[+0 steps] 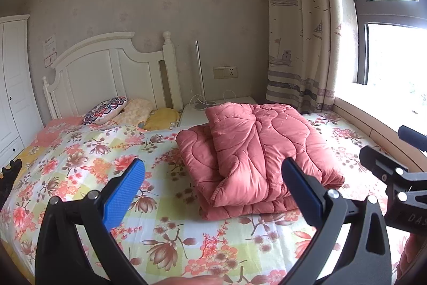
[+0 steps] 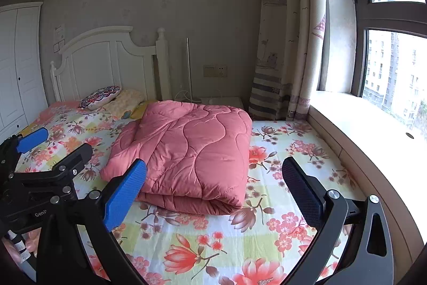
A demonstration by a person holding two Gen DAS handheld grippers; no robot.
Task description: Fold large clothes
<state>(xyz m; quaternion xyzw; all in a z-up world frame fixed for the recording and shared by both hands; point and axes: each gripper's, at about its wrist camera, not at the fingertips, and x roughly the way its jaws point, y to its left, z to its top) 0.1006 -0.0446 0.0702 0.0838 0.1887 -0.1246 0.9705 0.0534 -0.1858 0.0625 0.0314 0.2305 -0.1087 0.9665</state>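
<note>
A pink quilted comforter (image 1: pixel 253 156) lies folded in a thick stack on the floral bed sheet (image 1: pixel 165 231); it also shows in the right wrist view as the comforter (image 2: pixel 186 151). My left gripper (image 1: pixel 213 191) hovers open just in front of it, blue pads wide apart, nothing between them. My right gripper (image 2: pixel 213 191) is open too, held above the sheet before the comforter's near edge. Each gripper appears at the edge of the other's view: the right gripper (image 1: pixel 395 178) and the left gripper (image 2: pixel 42 159).
Pillows (image 1: pixel 114 108) lie by the white headboard (image 1: pixel 106 71). A white nightstand (image 1: pixel 213 108) with cables stands behind the comforter. A curtain (image 1: pixel 301 31) and windowsill (image 2: pixel 360 119) line the right side. A white wardrobe (image 1: pixel 10 87) stands at left.
</note>
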